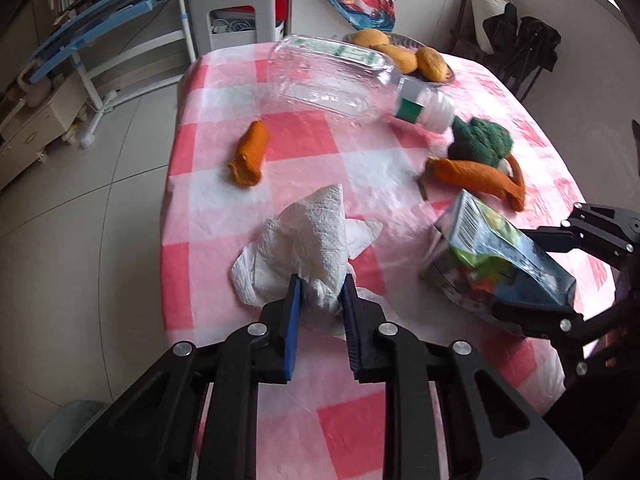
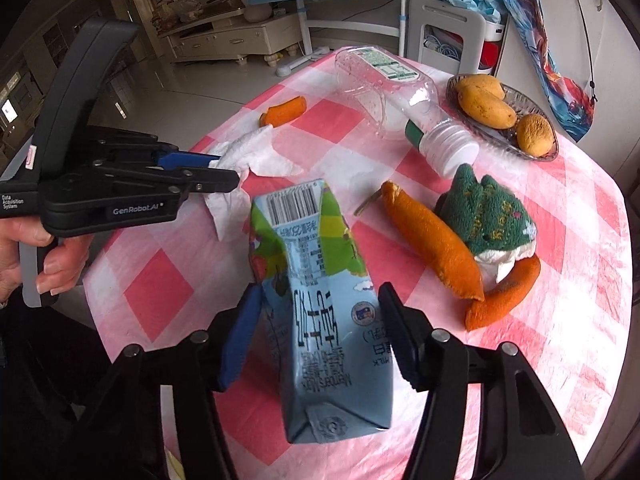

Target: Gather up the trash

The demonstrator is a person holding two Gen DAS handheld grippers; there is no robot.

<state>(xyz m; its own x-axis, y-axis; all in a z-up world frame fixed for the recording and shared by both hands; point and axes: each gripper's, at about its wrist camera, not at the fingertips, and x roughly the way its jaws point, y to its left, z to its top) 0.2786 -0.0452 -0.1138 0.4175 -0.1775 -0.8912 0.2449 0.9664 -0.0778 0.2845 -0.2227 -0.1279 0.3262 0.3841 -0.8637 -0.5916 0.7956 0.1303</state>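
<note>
The crumpled paper towel [image 1: 304, 248] is pinched at its near corner between the blue pads of the left gripper [image 1: 320, 298], whose jaws are drawn in on it. It is judged very light, soft and fully compressible, so a bite on any bunched fold should hold; loose flaps are expected to trail and could drag on the counter [image 1: 224, 80]. The rest of the wad is spread forward of the fingertips on the checked cloth.

The milk carton [image 2: 320, 300] is seen lying between the jaws of the right gripper [image 2: 318, 336], its flattened base nearest the camera and its barcoded top pointing away. The pads stand at both long sides and appear to touch them, though whether they press cannot be told for certain. The carton looks dented and probably empty, so it is judged light, with thin walls that give under pressure and a glossy, somewhat slippery skin. A hold across the narrow mid-body, where the walls are already creased, is judged best.

Further ahead, past the carton's top, a clear plastic bottle [image 2: 392, 96] with a white cap is lying on its side. It is judged light, smooth and prone to rolling, and best taken at the neck. Beyond it a dish of mangoes [image 2: 532, 148] is set
</note>
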